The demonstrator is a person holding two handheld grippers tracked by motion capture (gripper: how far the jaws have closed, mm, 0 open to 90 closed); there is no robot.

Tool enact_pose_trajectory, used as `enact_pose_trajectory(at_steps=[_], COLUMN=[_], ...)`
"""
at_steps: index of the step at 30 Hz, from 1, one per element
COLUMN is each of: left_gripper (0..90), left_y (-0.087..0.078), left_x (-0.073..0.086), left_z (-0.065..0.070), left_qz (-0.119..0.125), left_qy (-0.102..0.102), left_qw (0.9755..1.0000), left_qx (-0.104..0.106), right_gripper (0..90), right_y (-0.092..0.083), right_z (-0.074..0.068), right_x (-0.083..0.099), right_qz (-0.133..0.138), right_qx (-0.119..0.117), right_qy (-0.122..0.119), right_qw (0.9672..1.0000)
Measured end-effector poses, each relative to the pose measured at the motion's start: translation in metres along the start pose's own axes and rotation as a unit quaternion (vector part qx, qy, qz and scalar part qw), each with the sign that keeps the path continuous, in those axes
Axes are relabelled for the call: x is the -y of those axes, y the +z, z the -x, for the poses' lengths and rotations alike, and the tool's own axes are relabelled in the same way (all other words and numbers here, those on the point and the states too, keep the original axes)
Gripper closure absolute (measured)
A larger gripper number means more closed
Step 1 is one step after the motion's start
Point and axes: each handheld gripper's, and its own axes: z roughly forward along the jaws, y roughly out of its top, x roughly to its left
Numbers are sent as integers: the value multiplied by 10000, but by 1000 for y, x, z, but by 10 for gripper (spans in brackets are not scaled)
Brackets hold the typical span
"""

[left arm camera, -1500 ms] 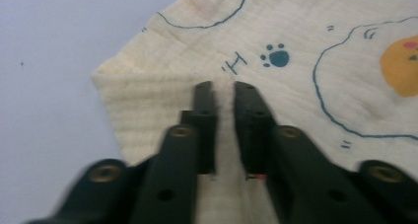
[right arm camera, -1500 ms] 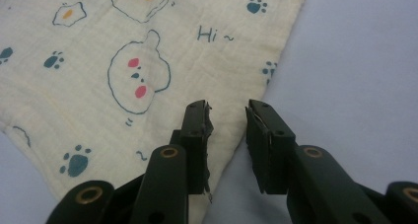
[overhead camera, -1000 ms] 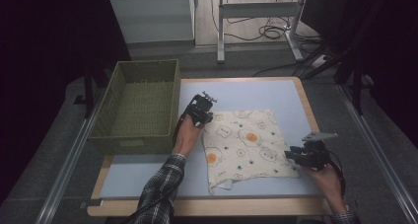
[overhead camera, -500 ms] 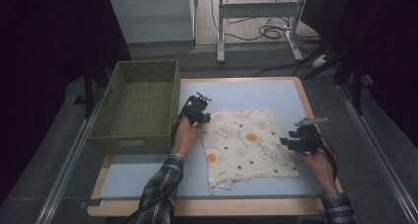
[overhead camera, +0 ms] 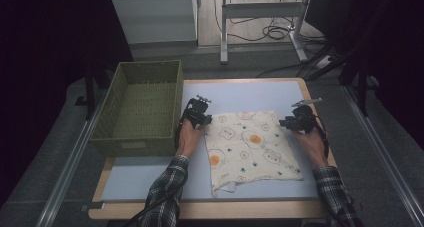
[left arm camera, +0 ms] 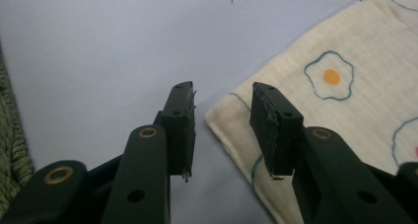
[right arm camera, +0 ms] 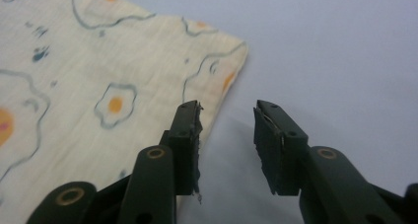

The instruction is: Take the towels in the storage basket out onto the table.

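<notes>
Hand-held grippers, left and right, hover with jaws narrowly parted and empty at the far corners of our egg-print cloth, flat on the worktop; closing here, we risk missing its thin edge.

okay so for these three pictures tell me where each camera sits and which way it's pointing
High view: fixed above the person's side, looking forward and down on the table; both forearms, left tongs, right tongs.
Left gripper view: rides the left tongs, facing down at the cloth corner; two open black jaws.
Right gripper view: rides the right tongs, facing another cloth corner; open jaws.
Shared: all three show the egg-print cloth on the blue tabletop.
</notes>
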Motion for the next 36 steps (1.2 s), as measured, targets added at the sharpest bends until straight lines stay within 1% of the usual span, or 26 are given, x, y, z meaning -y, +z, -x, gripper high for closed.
enact_pose_trajectory(at_steps=[3, 5, 8, 10, 11, 12, 13, 14, 15, 16, 17, 18, 19, 20, 21, 23, 25, 26, 27, 29, 31, 34, 35, 36], left_gripper=[587, 554, 501, 501, 503, 521, 562, 589, 600, 635, 673, 735, 800, 840, 853, 862, 863, 863, 863, 861, 860, 859, 859, 859], left_y=[3, 3, 4, 5, 5, 6, 6, 7, 7, 7, 6, 6, 6, 6, 7, 9, 13, 14, 16, 18, 16, 10, 5, 3], left_x=[3, 4, 5, 5, 6, 7, 8, 9, 10, 9, 9, 8, 7, 7, 5, 2, -2, -5, -10, -18, -23, -23, -21, -20], left_z=[-2, -4, -3, -4, -5, -6, -7, -8, -8, -8, -7, -7, -6, -5, -6, -8, -15, -16, -17, -16, -12, -6, -4, -3], left_qz=[26, 78, 111, 140, 171, 208, 247, 274, 298, 296, 285, 274, 250, 244, 258, 333, 472, 516, 582, 612, 678, 742, 797, 842], left_qy=[-50, -139, -124, -156, -186, -241, -308, -333, -349, -343, -326, -308, -274, -248, -174, -126, -279, -298, -253, -155, -96, 61, 128, 156], left_qw=[10000, 9999, 9998, 9998, 9997, 9994, 9989, 9987, 9984, 9982, 9981, 9980, 9978, 9980, 9982, 9988, 9975, 9972, 9969, 9971, 9968, 9967, 9964, 9961], left_qx=[-50, -38, -87, -34, 31, 142, 257, 289, 339, 381, 431, 470, 542, 533, 504, 327, 442, 448, 456, 413, 404, 322, 263, 216], right_gripper=[626, 626, 619, 612, 610, 611, 616, 633, 657, 696, 745, 821, 850, 864, 868, 872, 873, 873, 873, 873, 872, 872, 872, 872], right_y=[12, 20, 30, 36, 38, 41, 45, 47, 48, 48, 48, 48, 48, 48, 47, 45, 39, 35, 32, 23, 16, 11, 9, 6], right_z=[4, 6, 8, 8, 7, 7, 6, 6, 6, 7, 7, 7, 8, 7, 6, 6, 10, 13, 15, 21, 22, 19, 19, 19], right_x=[-11, -18, -27, -33, -34, -37, -38, -38, -39, -39, -40, -41, -41, -42, -43, -45, -48, -50, -52, -59, -63, -59, -56, -52], right_qz=[48, 64, 92, 59, 19, -50, -132, -120, -126, -140, -159, -181, -215, -240, -263, -288, -179, -96, -54, 80, 211, 175, 174, 187], right_qx=[-23, -24, 11, 57, 101, 182, 191, 139, 87, 40, -41, -114, -186, -181, -143, 72, 128, 185, 214, 264, 218, 229, 222, 177], right_qy=[-12, -6, -60, -144, -176, -276, -350, -379, -329, -259, -217, -187, -192, -206, -225, -292, -247, -211, -195, -86, 18, -108, -90, -16], right_qw=[10000, 10000, 9999, 9999, 9998, 9994, 9991, 9991, 9993, 9996, 9996, 9996, 9994, 9993, 9993, 9991, 9995, 9996, 9996, 9996, 9995, 9995, 9996, 9997])
